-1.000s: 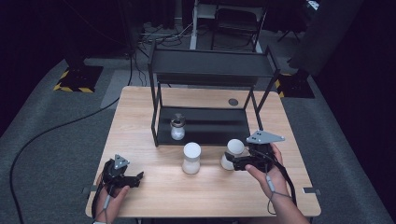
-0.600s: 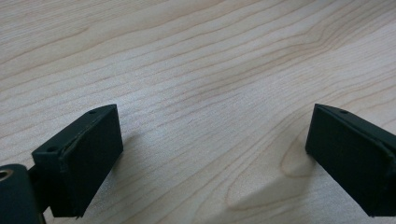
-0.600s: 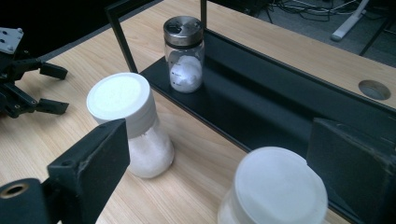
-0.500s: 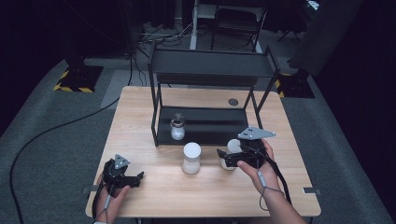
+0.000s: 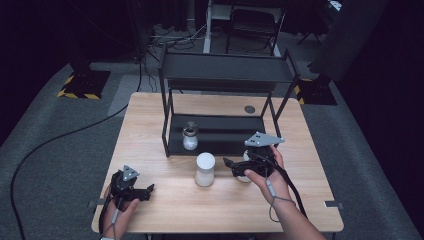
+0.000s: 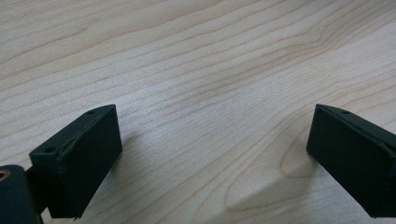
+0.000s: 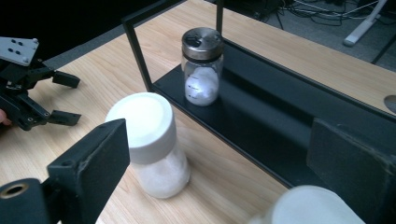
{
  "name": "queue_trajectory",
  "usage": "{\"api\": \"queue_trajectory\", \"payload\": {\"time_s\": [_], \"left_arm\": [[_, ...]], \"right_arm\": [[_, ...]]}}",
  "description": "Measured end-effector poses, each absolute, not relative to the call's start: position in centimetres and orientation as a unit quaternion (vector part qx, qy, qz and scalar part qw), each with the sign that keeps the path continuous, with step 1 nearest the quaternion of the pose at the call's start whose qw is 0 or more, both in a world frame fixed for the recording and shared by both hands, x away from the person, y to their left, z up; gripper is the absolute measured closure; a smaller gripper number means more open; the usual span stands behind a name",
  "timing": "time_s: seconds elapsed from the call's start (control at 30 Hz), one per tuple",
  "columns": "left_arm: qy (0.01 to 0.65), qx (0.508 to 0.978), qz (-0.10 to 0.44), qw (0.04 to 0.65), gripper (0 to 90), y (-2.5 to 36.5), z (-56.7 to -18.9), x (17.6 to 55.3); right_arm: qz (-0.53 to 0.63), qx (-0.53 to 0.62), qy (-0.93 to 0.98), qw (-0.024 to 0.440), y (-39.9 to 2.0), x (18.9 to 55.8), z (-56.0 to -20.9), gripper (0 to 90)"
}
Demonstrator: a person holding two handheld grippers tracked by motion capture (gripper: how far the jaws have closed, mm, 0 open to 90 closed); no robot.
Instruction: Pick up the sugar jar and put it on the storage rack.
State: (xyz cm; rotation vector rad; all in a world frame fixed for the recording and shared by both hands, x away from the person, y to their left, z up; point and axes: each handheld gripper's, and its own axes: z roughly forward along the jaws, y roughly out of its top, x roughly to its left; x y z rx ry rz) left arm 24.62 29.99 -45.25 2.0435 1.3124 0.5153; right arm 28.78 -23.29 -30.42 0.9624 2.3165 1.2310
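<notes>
In the high view the right gripper (image 5: 231, 168) sits at lower right of centre on the wooden table (image 5: 150, 120), its jaws pointing left toward the white-lidded jar (image 5: 205, 169) that stands upright in the middle of the frame, just in front of the black shelf rack (image 5: 225, 75). A second white-capped jar (image 5: 243, 177) is mostly hidden under that gripper; in the right gripper view its cap (image 7: 308, 207) shows at the bottom edge, close by the right-hand jaw. The jaws stand wide apart there (nothing pressed between the pads), and the white-lidded jar (image 7: 152, 140) lies near the left-hand jaw but apart from it. Further back, upper centre, a small glass shaker (image 7: 201, 65) with a metal lid stands on the rack's lower shelf (image 7: 280, 116).

The left gripper (image 5: 148, 192) rests at lower left of the high view, well apart from the jars. In the left gripper view its jaws are spread wide over bare wood (image 6: 201, 93), having just been opening, with nothing between them.
</notes>
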Motion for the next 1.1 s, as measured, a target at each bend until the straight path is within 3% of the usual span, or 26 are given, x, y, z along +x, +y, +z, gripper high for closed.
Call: {"api": "queue_trajectory", "payload": {"time_s": [1.1], "left_arm": [[0.5, 0.78, 0.196, 0.322, 1.2, 29.9, -45.2, 24.8]], "right_arm": [[0.437, 0.319, 0.828, 0.144, -17.9, 30.3, -33.2, 6.4]]}}
